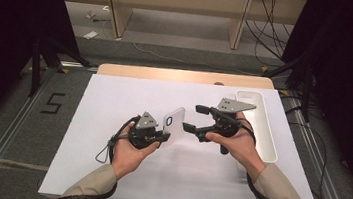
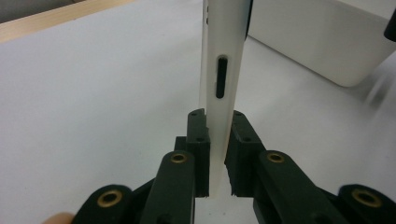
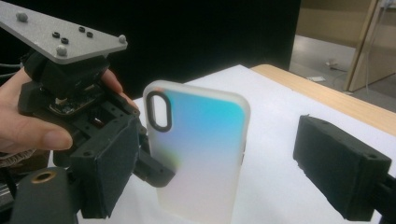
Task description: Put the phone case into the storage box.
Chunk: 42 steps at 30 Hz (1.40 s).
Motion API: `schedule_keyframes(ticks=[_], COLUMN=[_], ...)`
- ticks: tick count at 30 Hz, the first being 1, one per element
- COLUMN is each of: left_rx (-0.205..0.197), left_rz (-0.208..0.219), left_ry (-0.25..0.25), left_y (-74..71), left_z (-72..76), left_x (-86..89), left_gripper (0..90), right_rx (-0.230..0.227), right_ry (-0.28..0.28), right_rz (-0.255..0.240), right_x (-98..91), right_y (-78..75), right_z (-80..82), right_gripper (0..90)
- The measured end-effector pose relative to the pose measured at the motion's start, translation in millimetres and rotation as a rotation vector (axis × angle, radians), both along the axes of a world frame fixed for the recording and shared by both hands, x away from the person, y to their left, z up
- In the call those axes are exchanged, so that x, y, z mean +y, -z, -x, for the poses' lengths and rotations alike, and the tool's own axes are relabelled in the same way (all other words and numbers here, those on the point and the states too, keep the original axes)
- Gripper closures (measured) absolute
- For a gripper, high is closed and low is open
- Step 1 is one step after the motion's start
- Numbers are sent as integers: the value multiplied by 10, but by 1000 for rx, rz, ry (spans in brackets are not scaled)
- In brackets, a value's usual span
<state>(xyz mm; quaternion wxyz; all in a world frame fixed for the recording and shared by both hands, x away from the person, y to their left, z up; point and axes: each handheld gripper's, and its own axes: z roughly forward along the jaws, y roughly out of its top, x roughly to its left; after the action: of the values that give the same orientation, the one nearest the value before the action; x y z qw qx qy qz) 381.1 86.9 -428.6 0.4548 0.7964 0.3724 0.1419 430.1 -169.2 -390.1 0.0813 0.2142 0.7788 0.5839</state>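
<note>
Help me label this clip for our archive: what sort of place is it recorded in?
Probably a lab or workshop set up for recording, not a home. A table under a plain white sheet stands between dark curtains, loose cables lie on the floor behind, and a number five is taped on the floor.

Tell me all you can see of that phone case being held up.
The phone case is frosted, translucent plastic with a blue-green sheen and a black-ringed oval camera cutout near one corner; a side slot shows in the left gripper view. It stands on edge above the white table, clamped by the left gripper.
</note>
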Motion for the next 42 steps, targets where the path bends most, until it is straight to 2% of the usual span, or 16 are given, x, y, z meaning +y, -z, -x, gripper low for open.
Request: schedule_keyframes(ticks=[8, 13, 19, 27, 42], left_rx=[9, 3, -7, -7, -14], left_rz=[-14, -9, -11, -10, -2], left_ry=[-18, -32, -27, -27, -2], left_y=[14, -4, -18, -22, -27], left_z=[-13, -29, -33, -54, -63], left_x=[-65, -93, -171, -254, -441], left_gripper=[808, 808, 808, 808, 808], right_rx=[7, -7, -16, -14, -16], right_ry=[44, 79, 105, 152, 197], right_rz=[18, 20, 15, -13, -53], right_x=[-56, -36, -4, -9, 13], right_y=[122, 135, 140, 148, 134], right_z=[81, 92, 108, 110, 120], right_gripper=[109, 58, 52, 39, 36])
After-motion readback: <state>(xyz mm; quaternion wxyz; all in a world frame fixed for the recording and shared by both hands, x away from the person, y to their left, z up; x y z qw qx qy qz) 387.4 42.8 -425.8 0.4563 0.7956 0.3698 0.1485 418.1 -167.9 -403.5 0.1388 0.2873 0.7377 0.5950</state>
